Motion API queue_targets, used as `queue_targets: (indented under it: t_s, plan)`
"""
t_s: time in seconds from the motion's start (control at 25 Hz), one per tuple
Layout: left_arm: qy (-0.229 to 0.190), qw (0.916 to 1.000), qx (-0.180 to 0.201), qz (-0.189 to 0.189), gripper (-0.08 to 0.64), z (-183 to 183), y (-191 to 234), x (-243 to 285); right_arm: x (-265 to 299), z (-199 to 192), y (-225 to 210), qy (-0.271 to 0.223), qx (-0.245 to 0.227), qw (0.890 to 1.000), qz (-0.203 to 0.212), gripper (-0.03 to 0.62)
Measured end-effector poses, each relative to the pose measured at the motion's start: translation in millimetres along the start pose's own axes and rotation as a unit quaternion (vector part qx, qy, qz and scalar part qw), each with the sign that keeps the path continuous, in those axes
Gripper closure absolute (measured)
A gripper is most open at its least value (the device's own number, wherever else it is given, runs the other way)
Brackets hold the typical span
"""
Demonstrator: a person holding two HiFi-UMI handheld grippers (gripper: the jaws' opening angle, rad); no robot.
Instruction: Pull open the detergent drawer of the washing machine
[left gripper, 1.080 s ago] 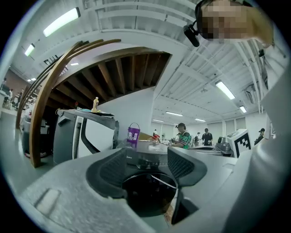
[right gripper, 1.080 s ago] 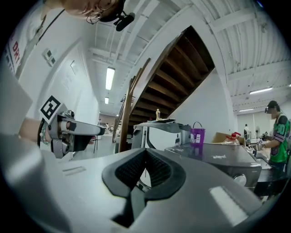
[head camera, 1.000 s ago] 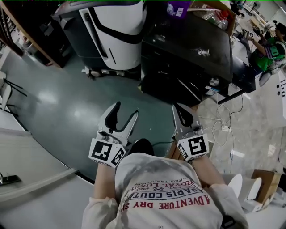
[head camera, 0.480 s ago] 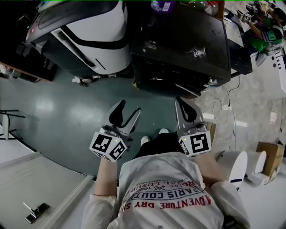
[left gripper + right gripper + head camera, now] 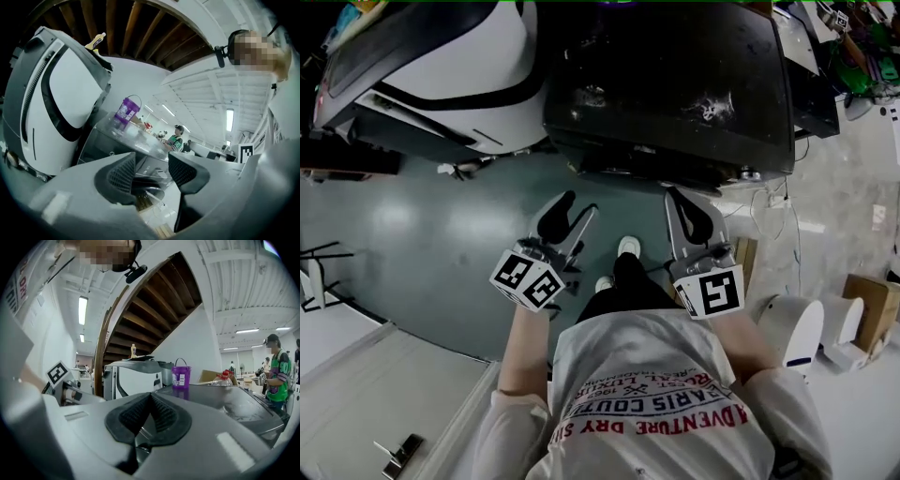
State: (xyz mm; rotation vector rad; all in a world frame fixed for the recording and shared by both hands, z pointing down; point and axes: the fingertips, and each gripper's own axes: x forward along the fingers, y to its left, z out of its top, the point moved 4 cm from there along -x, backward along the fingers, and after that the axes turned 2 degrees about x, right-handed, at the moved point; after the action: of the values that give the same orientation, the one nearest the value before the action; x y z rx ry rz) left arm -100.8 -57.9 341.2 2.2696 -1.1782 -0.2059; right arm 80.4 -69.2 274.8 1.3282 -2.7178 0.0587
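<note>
Two grippers are in use, and neither touches anything. The left gripper [image 5: 578,206] [image 5: 152,168] has its jaws moderately apart. They have just been closing, and nothing sits between them. The right gripper [image 5: 680,199] [image 5: 150,404] has its jaws together at the tips, with nothing pinched. Both are smooth grey moulded plastic with black ribbed pads [image 5: 123,171] that look rubbery, and both point roughly level toward the machine ahead.

Progress on the task: nothing is done yet. The washing machine [image 5: 675,75] [image 5: 220,401] stands directly in front of the person, just beyond both grippers and apart from them. It is a dark, boxy unit with a glossy flat top that carries pale smears. Its front face is in shadow, and the detergent drawer cannot be picked out in any view. No part of the front projects as an opened drawer would. In my judgement the whole job remains: find the drawer front, grip its edge and pull it out.

Surroundings:
- A rounded appliance [image 5: 459,66] [image 5: 61,93] stands beside the machine on the left, with white panels, a grey shell and a curved black band.
- A translucent purple bucket [image 5: 180,376] [image 5: 126,110] with a wire handle stands at the far edge of the top.
- The floor [image 5: 431,216] is smooth grey-green with a dull sheen.
- Loose cables [image 5: 778,234] trail to the right.
</note>
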Motion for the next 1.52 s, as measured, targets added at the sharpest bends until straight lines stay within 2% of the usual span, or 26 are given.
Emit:
queue_targets:
  t_s: [0.16,0.32,0.44,0.56,0.72,1.0,1.24,1.4,1.52]
  plan:
    - [0.004,0.9994,-0.036,-0.003,0.33,-34,30,32,19,-30,-11,0.008,0.006,1.0,0.003,0.592]
    - [-0.01,0.9924,-0.123,0.003,0.327,-54,58,55,30,-60,-23,0.016,0.009,1.0,-0.005,0.592]
    - [-0.041,0.9793,-0.198,-0.001,0.319,-67,81,70,40,-78,-29,0.026,0.016,0.999,-0.011,0.592]
    - [-0.084,0.9599,-0.267,-0.009,0.297,-77,103,82,46,-94,-31,0.036,0.031,0.999,-0.018,0.592]
    - [-0.115,0.9388,-0.324,-0.026,0.295,-86,118,99,52,-111,-27,0.042,0.047,0.998,-0.031,0.592]
    - [-0.168,0.9106,-0.372,-0.063,0.249,-84,135,119,66,-132,-23,0.036,0.031,0.999,-0.025,0.592]
    - [-0.189,0.9005,-0.375,-0.112,0.233,-73,133,127,69,-142,-28,0.036,0.015,0.998,-0.041,0.592]
    - [-0.183,0.9022,-0.358,-0.156,0.255,-69,136,128,77,-138,-18,0.018,0.05,0.997,-0.055,0.592]
    - [-0.174,0.9026,-0.354,-0.173,0.265,-67,135,129,80,-141,-13,0.016,0.051,0.997,-0.057,0.592]
